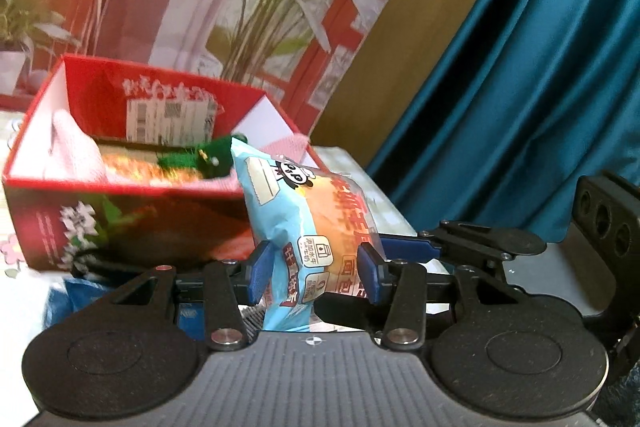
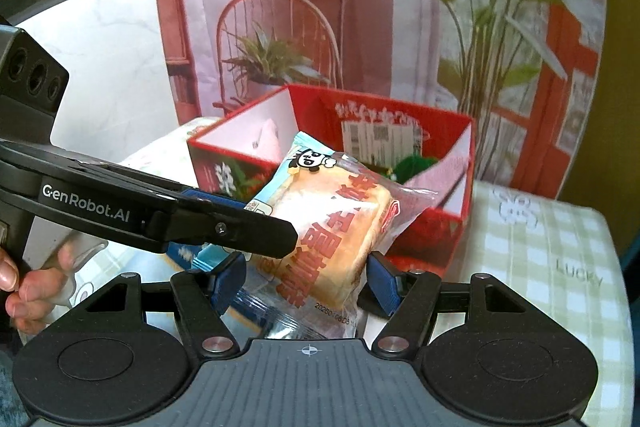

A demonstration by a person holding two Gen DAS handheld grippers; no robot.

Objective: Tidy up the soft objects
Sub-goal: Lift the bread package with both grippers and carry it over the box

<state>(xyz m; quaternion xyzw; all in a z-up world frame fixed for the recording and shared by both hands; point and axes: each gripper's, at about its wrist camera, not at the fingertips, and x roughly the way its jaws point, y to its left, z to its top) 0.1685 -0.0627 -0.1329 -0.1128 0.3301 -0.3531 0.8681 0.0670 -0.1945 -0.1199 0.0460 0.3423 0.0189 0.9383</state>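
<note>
Your left tool (image 1: 314,277) and right tool (image 2: 306,285) both clamped on the packaged bread (image 2: 328,227), lifted above the table (image 2: 560,247); red box (image 1: 120,219) just behind, soft items inside

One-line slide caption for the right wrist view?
Both grippers, right gripper and left gripper, hold a packaged bread before the red box.

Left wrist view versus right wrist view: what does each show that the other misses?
Only the left wrist view shows the teal curtain and an orange knitted item inside the red box. Only the right wrist view shows the person's hand and a white marble wall. Both show the bread packet between blue fingers, the box and the printed backdrop.
</note>
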